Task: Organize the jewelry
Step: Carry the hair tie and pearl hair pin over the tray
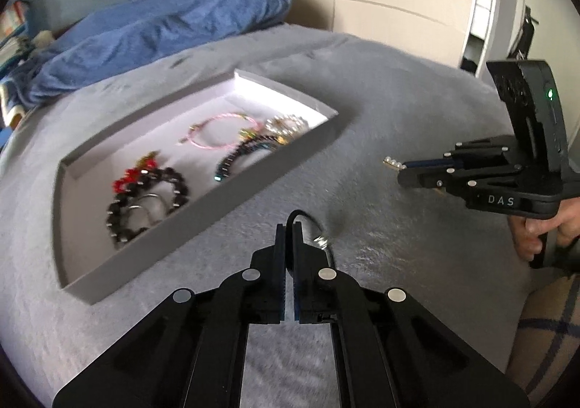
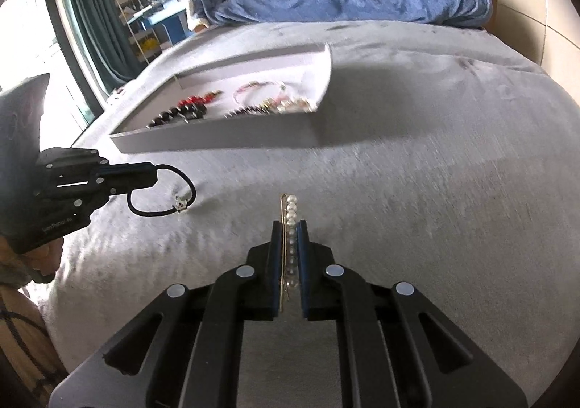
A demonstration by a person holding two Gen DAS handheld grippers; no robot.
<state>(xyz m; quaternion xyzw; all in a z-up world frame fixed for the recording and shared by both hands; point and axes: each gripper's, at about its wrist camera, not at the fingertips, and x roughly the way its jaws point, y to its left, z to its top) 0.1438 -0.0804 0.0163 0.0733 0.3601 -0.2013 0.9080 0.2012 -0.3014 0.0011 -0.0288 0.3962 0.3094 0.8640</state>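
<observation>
Both pieces are picked up from the bed (image 2: 417, 154) and now must go into the grey box (image 1: 203, 197), I think. The left gripper (image 1: 289, 226) has its fingers closed on a black hair tie (image 2: 163, 190) with a small charm, the loop hanging over the bed cover. The right gripper (image 2: 288, 226) is clamped on a pearl hair pin (image 2: 291, 212); its long axis runs along the fingers, tip pointing forward. Next, each should be carried over the box's near wall and released beside the bracelets (image 1: 152, 190).
</observation>
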